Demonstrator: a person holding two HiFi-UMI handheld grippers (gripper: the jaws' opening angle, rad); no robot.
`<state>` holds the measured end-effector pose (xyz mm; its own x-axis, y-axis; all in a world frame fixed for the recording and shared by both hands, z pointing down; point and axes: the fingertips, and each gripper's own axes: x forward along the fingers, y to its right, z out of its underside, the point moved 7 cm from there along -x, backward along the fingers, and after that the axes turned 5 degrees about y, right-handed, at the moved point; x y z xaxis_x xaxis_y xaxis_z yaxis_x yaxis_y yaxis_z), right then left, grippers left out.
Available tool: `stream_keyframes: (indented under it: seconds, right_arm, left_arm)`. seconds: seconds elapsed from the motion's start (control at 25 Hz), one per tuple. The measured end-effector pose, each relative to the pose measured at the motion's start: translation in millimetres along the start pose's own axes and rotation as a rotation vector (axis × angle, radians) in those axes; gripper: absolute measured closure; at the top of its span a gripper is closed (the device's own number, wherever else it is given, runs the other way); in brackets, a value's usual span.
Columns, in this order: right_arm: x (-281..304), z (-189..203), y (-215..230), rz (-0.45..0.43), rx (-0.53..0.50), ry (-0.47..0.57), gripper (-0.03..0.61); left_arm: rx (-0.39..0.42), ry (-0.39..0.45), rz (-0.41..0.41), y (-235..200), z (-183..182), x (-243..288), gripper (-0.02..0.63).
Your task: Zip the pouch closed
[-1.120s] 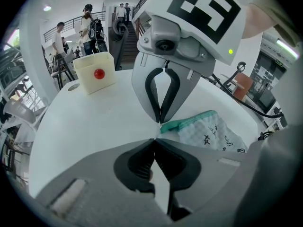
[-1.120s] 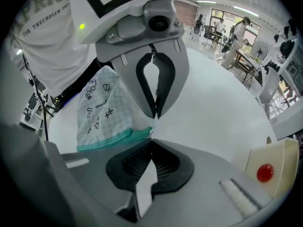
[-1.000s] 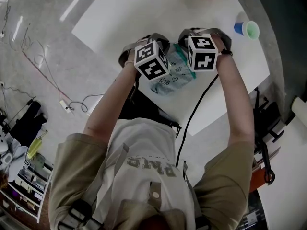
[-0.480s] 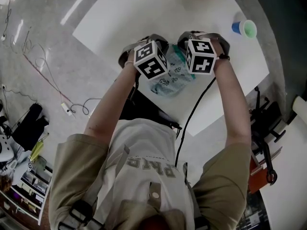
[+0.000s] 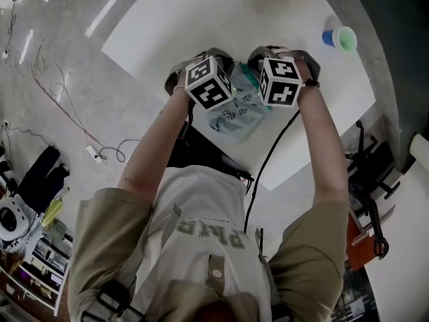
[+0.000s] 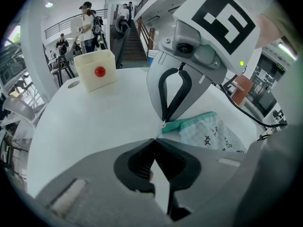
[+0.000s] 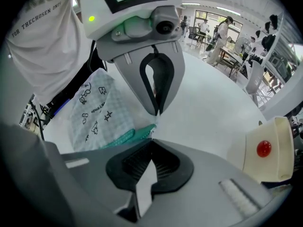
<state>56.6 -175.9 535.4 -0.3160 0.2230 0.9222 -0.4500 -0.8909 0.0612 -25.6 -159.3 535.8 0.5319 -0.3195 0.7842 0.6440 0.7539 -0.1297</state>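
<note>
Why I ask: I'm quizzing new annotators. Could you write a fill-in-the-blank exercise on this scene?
The cream box stands on the white ____. The round knob on its front is ____. The left hand-held gripper and the right hand-held gripper both have jaws ____. Their tips meet at the zipper end of the ____.
Missing words: table; red; shut; pouch.

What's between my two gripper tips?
Only the teal zip end of the pouch; both gripper views show the left gripper and right gripper almost meeting there.
</note>
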Motion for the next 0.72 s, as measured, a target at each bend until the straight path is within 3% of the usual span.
stream_keyframes:
  seconds: [0.72]
  right_arm:
    - [-2.4,10.6,-13.4,0.013,0.021,-0.005,0.577]
  left_arm:
    - [0.030,-0.018,-0.005,1.9,-0.4,1.6,0.600]
